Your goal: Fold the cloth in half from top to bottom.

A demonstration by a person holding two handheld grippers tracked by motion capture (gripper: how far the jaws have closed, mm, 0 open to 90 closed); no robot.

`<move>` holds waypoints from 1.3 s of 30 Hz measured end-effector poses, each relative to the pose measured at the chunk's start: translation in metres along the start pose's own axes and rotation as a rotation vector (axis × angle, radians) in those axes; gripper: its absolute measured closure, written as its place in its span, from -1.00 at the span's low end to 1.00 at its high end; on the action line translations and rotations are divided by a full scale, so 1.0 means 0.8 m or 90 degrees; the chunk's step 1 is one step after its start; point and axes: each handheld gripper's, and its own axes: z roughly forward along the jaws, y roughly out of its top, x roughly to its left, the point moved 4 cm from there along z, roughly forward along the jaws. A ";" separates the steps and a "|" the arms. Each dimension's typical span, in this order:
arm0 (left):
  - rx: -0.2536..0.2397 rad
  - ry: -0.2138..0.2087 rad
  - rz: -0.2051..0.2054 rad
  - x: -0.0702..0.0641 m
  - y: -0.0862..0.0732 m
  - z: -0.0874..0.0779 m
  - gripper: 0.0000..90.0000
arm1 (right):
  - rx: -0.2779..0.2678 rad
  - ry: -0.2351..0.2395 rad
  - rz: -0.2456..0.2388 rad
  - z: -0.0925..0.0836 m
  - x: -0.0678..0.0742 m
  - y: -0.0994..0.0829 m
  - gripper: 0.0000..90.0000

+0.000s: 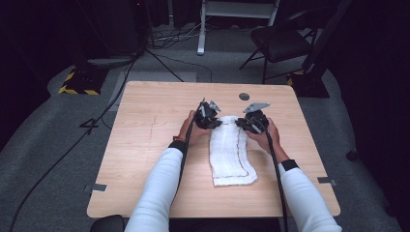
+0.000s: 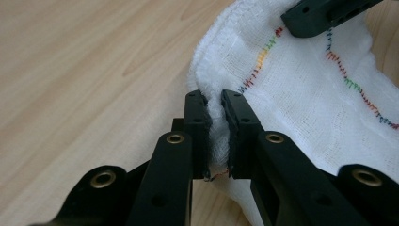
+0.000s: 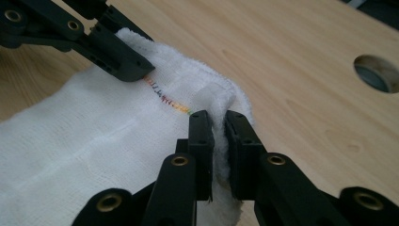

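White-sleeved arms reach over a wooden table (image 1: 145, 145) as the left gripper (image 1: 209, 117) and right gripper (image 1: 251, 122) each clamp a far corner of a folded white cloth (image 1: 231, 157) lying at its centre.

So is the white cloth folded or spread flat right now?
Folded: the white cloth lies as a narrow strip, layers doubled at its far end.

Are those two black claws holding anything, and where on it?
Yes. Both pinch the white cloth at its far end: the left gripper on one corner, the right gripper on the other.
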 end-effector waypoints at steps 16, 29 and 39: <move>-0.070 -0.003 0.051 -0.030 0.015 -0.051 0.81 | -0.068 0.021 0.008 -0.050 0.006 0.010 0.83; -0.068 -0.059 0.106 -0.082 -0.017 -0.067 0.80 | -0.074 0.097 -0.040 -0.087 0.042 -0.033 0.82; -0.052 -0.092 0.142 -0.117 -0.050 -0.076 0.79 | -0.056 0.156 -0.078 -0.099 0.070 -0.062 0.79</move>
